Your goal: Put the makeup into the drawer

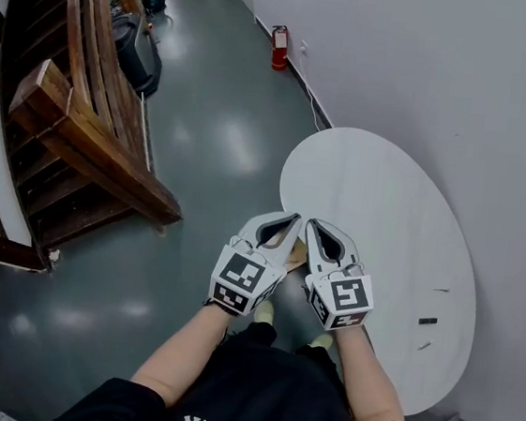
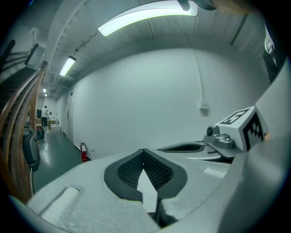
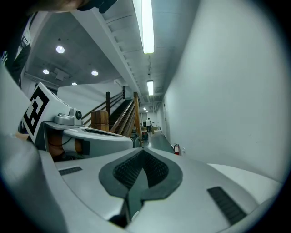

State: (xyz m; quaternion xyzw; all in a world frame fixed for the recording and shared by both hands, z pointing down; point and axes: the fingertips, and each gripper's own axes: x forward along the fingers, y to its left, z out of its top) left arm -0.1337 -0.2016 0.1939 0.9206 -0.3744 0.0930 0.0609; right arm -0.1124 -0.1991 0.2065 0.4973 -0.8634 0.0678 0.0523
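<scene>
Your 2 forearms reach forward, left hand-held gripper (image 1: 290, 222) and right hand-held gripper (image 1: 314, 228) side by side at the round white tabletop's (image 1: 377, 199) near edge, jaws pinched together on nothing. A small dark item (image 1: 428, 320) lies by the tabletop's right edge, too tiny to identify.

The round table (image 1: 377, 199) is showing a smooth, matt white top, like painted board. Left of the table, the floor (image 1: 214, 143) is gleaming, its glossy grey-green coating throwing back the ceiling lights. Further left of the table, the stair railing (image 1: 92, 138) is showing brown varnished wood with a dull sheen. Beyond the table, the wall (image 1: 448, 75) is looking flat, matt white. At the table's near edge, the left tool (image 1: 292, 220) and right tool (image 1: 312, 226) are presenting smooth, matt grey-white plastic shells. Their pads (image 2: 132, 170) are showing dark, finely ribbed rubber. The person's shirt (image 1: 261, 393) is reading as black cloth.
</scene>
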